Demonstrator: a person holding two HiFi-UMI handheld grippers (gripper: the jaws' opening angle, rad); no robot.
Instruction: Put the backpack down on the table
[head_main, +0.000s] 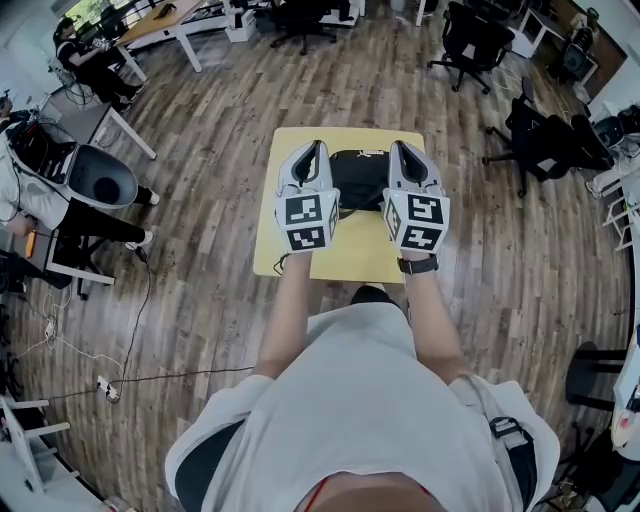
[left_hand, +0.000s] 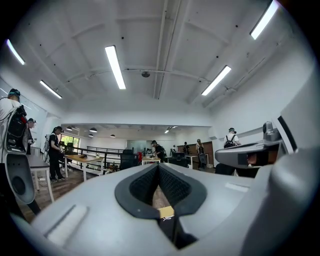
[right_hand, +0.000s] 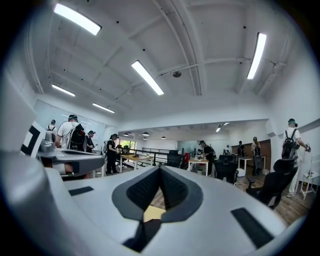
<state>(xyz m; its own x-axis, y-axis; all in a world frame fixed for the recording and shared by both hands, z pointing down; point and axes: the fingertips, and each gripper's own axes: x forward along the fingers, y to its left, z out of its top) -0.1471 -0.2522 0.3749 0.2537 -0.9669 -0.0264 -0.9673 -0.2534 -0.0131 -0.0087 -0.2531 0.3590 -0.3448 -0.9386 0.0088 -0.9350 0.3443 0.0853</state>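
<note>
Surface: a small yellow tabletop (head_main: 350, 248), standing alone on a wood-plank floor (head_main: 210, 130).
Room: an open office with strip lights (left_hand: 115, 65) on a white ceiling. Desks and standing people (left_hand: 56, 150) are far beyond the surface.
Surroundings: black office chairs (head_main: 545, 140) stand well off the surface's right side. A grey shell seat (head_main: 100, 182) is off to its left, and a cable (head_main: 140, 310) trails over the floor on that side.
In the way: the two grippers overlap the backpack's side edges in the head view.
Backpack (head_main: 358, 178): black and compact, lying on the far half of the surface.
Left gripper (head_main: 318, 148): over the surface's far left part, just beside the backpack. Jaws together, tips meeting, nothing seen pinched.
Right gripper (head_main: 396, 148): over the surface's far right part, just beside the backpack. Jaws likewise together.
</note>
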